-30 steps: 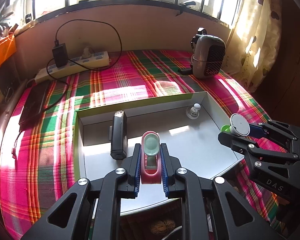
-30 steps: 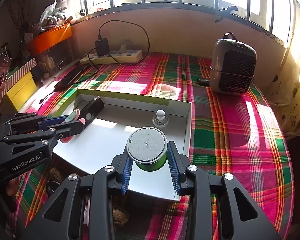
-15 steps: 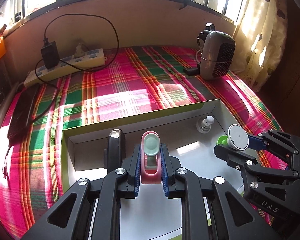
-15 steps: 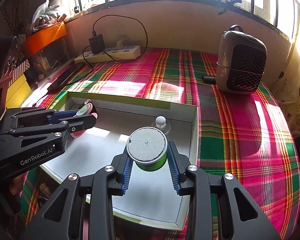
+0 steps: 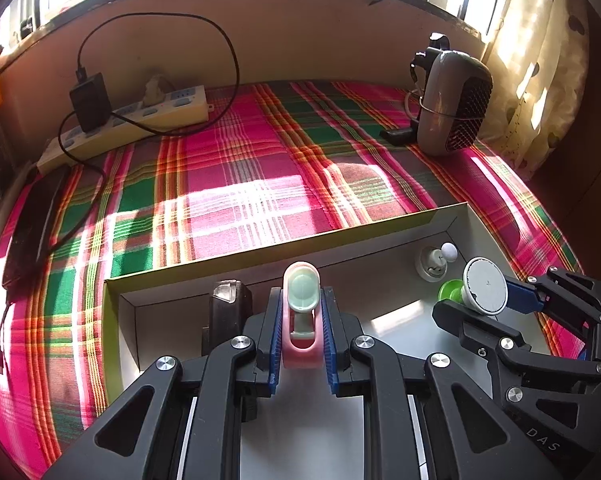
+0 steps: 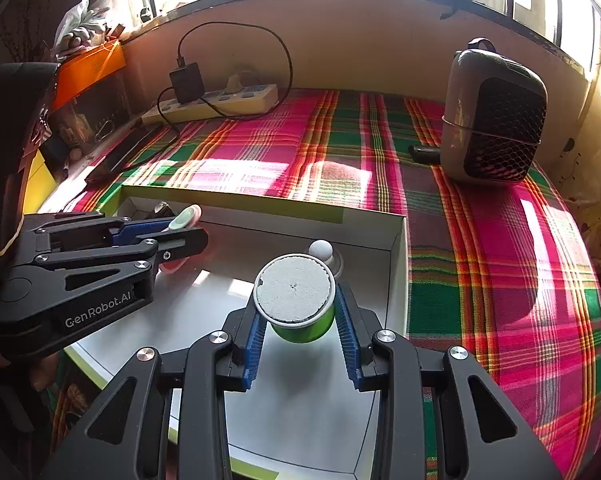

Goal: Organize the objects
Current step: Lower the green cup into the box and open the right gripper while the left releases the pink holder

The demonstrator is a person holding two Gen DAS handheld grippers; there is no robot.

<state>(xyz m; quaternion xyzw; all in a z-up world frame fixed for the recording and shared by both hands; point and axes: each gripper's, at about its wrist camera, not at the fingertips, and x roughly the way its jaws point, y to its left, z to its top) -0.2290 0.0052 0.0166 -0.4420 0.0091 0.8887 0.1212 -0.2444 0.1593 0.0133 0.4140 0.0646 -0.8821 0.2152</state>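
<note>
My left gripper (image 5: 300, 312) is shut on a pink holder with a pale green oval pad (image 5: 300, 304) and holds it above the white box (image 5: 380, 236). It also shows at the left of the right wrist view (image 6: 188, 224). My right gripper (image 6: 298, 320) is shut on a green cylinder with a white foam top (image 6: 294, 294), above the box's right part; it shows in the left wrist view (image 5: 484, 292). A black rectangular device (image 5: 224, 308) stands inside the box at left. A small white knob on a round base (image 6: 324, 252) sits in the far right corner.
The box (image 6: 396, 280) lies on a plaid cloth (image 5: 260, 168). A grey fan heater (image 6: 496, 116) stands at back right. A power strip with a black charger (image 5: 132, 116) lies at back left. A dark flat device (image 5: 32, 220) lies along the left edge.
Both grippers have moved forward over the box, still holding their objects; the box and its contents now sit lower and closer in both views.
</note>
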